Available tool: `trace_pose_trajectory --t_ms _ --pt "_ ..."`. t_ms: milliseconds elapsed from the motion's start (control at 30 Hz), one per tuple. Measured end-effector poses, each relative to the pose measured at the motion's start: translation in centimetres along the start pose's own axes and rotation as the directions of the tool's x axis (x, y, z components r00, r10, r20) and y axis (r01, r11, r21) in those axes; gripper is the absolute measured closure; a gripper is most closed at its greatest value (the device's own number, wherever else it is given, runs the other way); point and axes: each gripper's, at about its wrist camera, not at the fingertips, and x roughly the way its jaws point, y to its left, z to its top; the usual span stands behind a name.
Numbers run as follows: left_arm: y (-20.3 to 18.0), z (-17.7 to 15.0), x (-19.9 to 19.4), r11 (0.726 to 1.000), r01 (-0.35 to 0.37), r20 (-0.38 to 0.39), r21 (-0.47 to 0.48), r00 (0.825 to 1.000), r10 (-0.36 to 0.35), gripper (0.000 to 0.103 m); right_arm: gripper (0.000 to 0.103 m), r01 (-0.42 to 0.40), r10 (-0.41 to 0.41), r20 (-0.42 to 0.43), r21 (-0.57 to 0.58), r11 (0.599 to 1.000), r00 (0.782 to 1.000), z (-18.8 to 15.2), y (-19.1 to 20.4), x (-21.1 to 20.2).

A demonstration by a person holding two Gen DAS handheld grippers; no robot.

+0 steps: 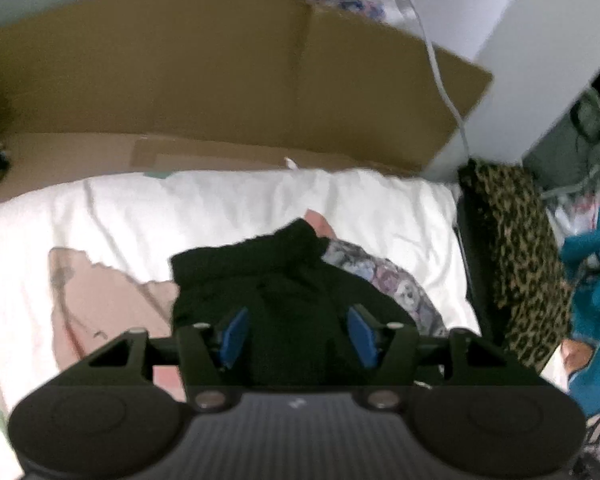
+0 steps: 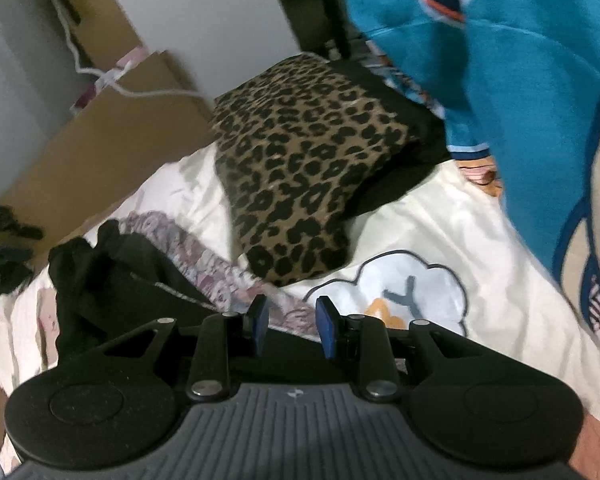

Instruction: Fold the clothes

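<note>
A crumpled black garment [image 1: 276, 280] lies on the white bedsheet [image 1: 228, 204], partly over a floral-print cloth [image 1: 384, 280]. My left gripper [image 1: 298, 332] hovers just over the black garment, open wide, its blue pads [image 1: 236, 330] on either side of a bunched fold without pinching it. In the right wrist view the same black garment [image 2: 112, 276] and floral cloth [image 2: 204, 256] sit at lower left. My right gripper [image 2: 292, 326] stands open above the floral cloth's edge, nothing between its fingers. A folded leopard-print garment [image 2: 300, 176] rests just beyond it.
A cardboard box [image 1: 220, 80] stands behind the bed, with a white cable [image 1: 432, 52] hanging across it. The folded leopard-print garment [image 1: 520, 256] lies on a dark one at the right. A teal printed blanket [image 2: 520, 80] fills the right. The sheet carries a cloud print [image 2: 412, 292].
</note>
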Motion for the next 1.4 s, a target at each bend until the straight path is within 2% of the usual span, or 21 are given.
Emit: trace_pose_trajectory --t_ms 133,300,400,700,933,1133,1267,1400 --pt "-0.8 0.4 2.5 0.996 -0.021 -0.020 0.084 1.000 0.023 0.040 0.070 -0.032 0.031 -0.020 -0.048 0.998 0.999 0.1 1.6 1.0" --pt "-0.1 1.3 5.2 0.999 -0.026 -0.048 0.039 0.998 0.028 0.040 0.070 -0.070 0.065 -0.047 -0.106 0.992 0.997 0.5 3.7 2.9" --pt "-0.4 2.0 6.2 0.995 -0.029 -0.037 0.093 0.999 0.033 0.035 0.070 -0.082 0.072 -0.064 -0.155 0.985 0.995 0.7 4.8 4.3" --pt "-0.5 3.9 8.7 0.978 -0.044 -0.007 0.204 0.999 0.047 0.031 0.068 -0.101 0.075 -0.109 -0.259 0.960 0.991 1.5 7.8 8.5" --pt "1.8 2.4 10.7 0.971 0.004 -0.109 0.238 0.994 0.023 0.029 0.065 -0.113 0.071 -0.148 -0.300 0.947 0.986 1.4 9.5 11.3" --pt "2.8 0.7 10.3 0.949 0.046 -0.109 0.313 0.994 -0.012 0.027 0.065 -0.130 0.073 -0.177 -0.337 0.933 0.982 1.1 11.2 12.7" --pt "3.0 0.0 10.1 0.933 0.052 -0.110 0.357 0.994 -0.014 0.026 0.060 -0.140 0.072 -0.189 -0.374 0.917 0.979 0.9 12.2 13.4" --pt "3.1 -0.7 9.9 0.914 0.047 -0.113 0.402 0.994 -0.002 0.026 0.058 -0.117 0.027 -0.218 -0.412 0.904 0.976 0.4 12.7 14.6"
